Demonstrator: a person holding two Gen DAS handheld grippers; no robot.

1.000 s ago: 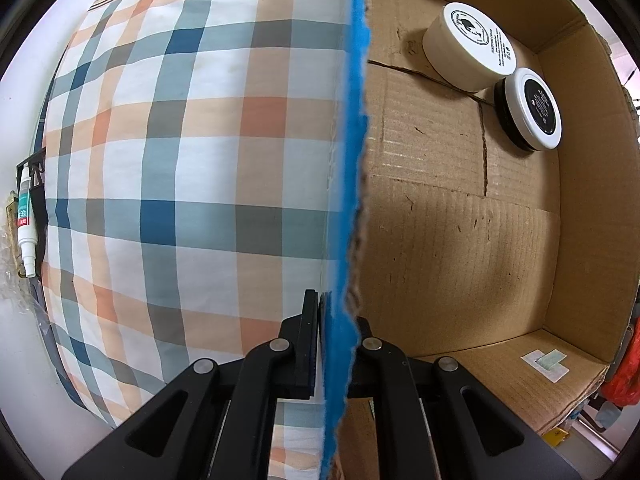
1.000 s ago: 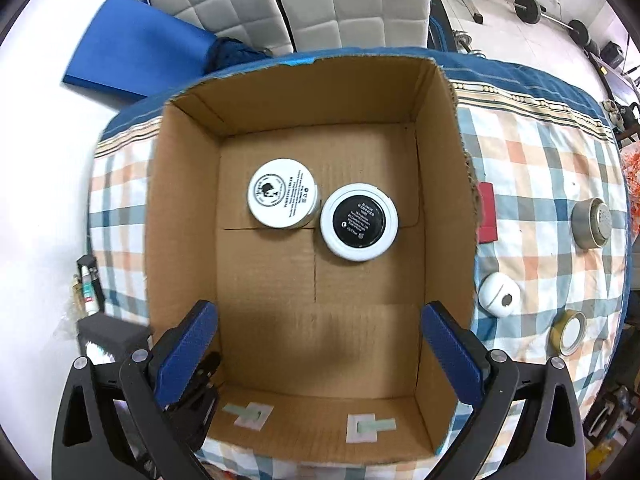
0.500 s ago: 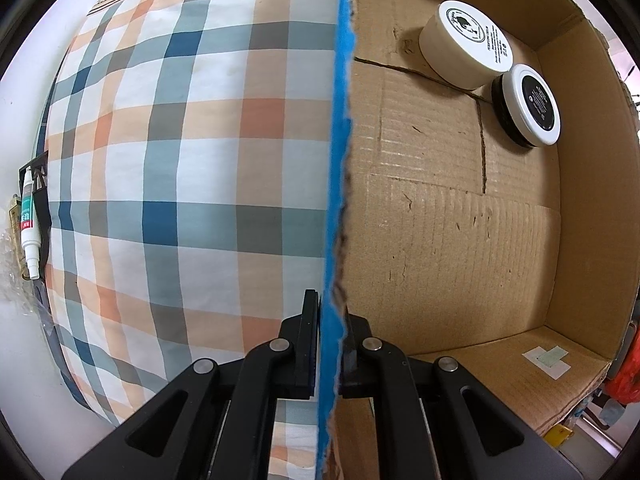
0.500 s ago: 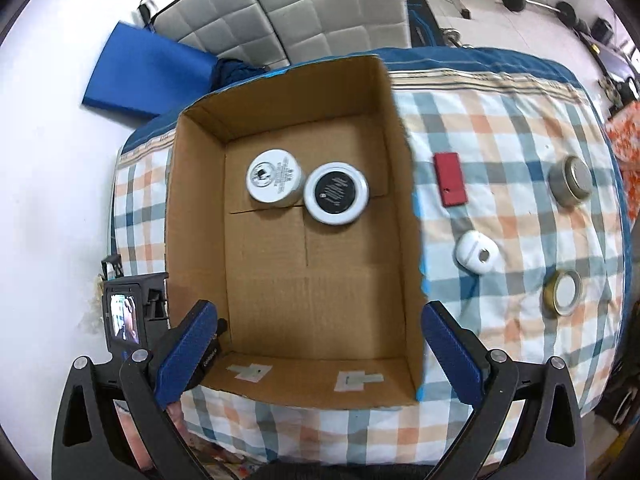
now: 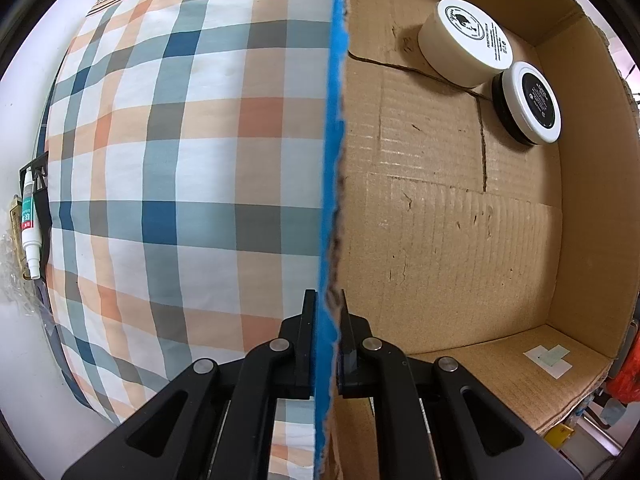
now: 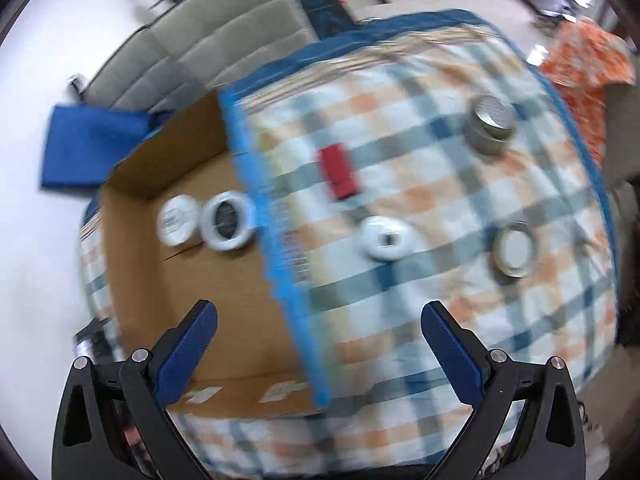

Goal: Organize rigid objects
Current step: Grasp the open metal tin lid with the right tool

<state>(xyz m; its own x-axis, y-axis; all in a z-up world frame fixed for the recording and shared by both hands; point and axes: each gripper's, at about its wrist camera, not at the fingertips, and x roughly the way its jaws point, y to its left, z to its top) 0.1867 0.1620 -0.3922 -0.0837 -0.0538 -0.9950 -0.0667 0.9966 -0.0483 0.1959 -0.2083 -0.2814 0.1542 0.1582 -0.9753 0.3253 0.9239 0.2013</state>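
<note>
My left gripper [image 5: 325, 300] is shut on the blue-edged wall of a cardboard box [image 5: 334, 160]. Inside the box lie a cream jar [image 5: 466, 40] and a black jar with a white-rimmed lid [image 5: 528, 102]. My right gripper [image 6: 318, 320] is open and empty, high above the box's right wall [image 6: 276, 248]. On the plaid cloth right of the box lie a red block [image 6: 339, 172], a white round case [image 6: 386, 238], a metal tin [image 6: 490, 124] and a flat round lid [image 6: 516, 250]. The right wrist view is blurred by motion.
The plaid cloth [image 5: 180, 160] covers the table. A white tube [image 5: 29, 220] hangs in a black rack at the table's left side. A grey cushioned seat [image 6: 208, 40] and a blue mat [image 6: 88, 144] lie beyond. An orange cloth [image 6: 588, 64] is at the far right.
My right gripper has swung to the right, from over the box's inside to over its right wall and the loose objects on the cloth. My left gripper keeps its hold on the wall.
</note>
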